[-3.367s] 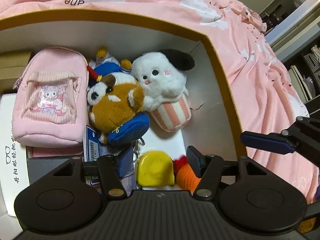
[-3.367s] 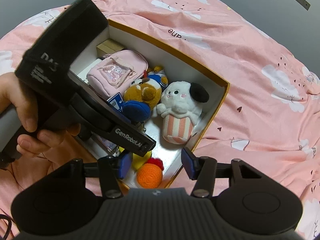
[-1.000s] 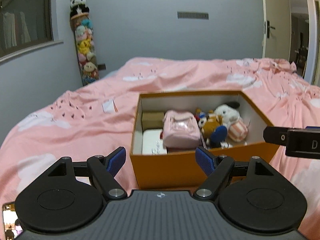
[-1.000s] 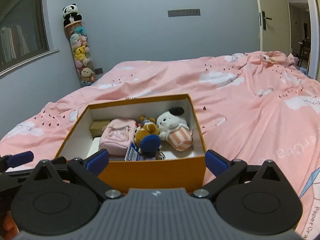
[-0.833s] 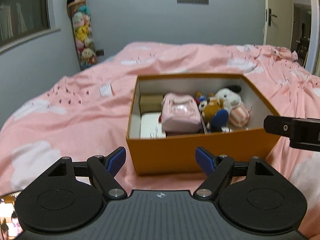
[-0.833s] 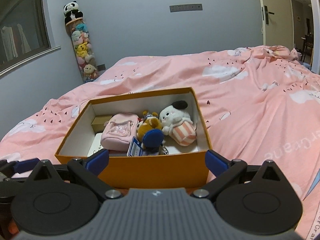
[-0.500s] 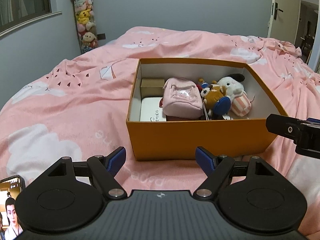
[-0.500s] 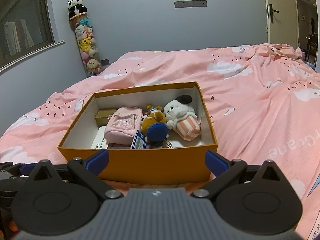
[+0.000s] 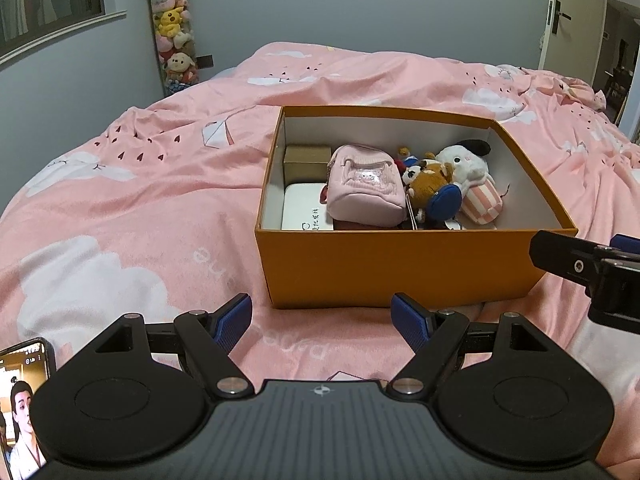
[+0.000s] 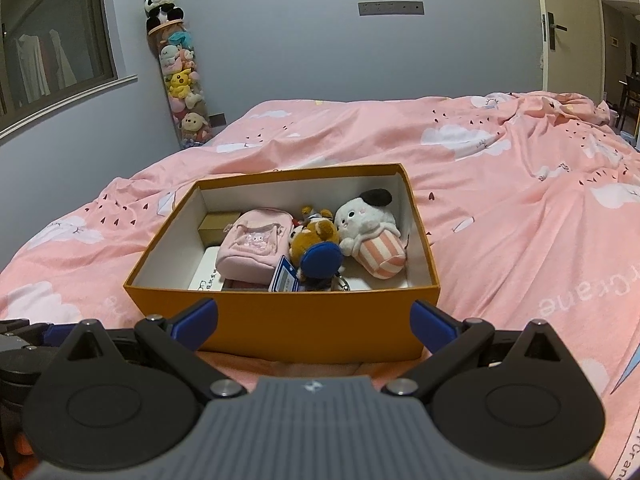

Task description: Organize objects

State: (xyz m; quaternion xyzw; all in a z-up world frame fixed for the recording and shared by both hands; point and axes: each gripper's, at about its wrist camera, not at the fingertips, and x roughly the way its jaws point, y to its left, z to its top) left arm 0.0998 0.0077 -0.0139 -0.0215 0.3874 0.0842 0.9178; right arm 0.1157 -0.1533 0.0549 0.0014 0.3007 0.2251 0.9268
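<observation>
Orange box (image 9: 400, 268) of plush toys (image 10: 366, 220) on pink bed (image 9: 140, 184), phone (image 9: 20, 396) near, both tongs (image 9: 322, 322) (image 10: 314, 322) wide, empty.

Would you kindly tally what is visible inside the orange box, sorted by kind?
Plush toys: 3 (white dog plush, brown plush, small plush behind it)
Pink pouch: 1
Small boxes: 2 (tan box, white box)
Total: 6 visible in the orange box.

Hidden and cut-off parts around the orange box (image 9: 400, 268)

Its near wall hides the floor just behind it; the white case (image 9: 303, 210) lies partly under the pink pouch (image 9: 365, 188), print too small to read. A phone (image 9: 20, 396) and the right gripper (image 9: 600, 264) are cropped by frame edges.
</observation>
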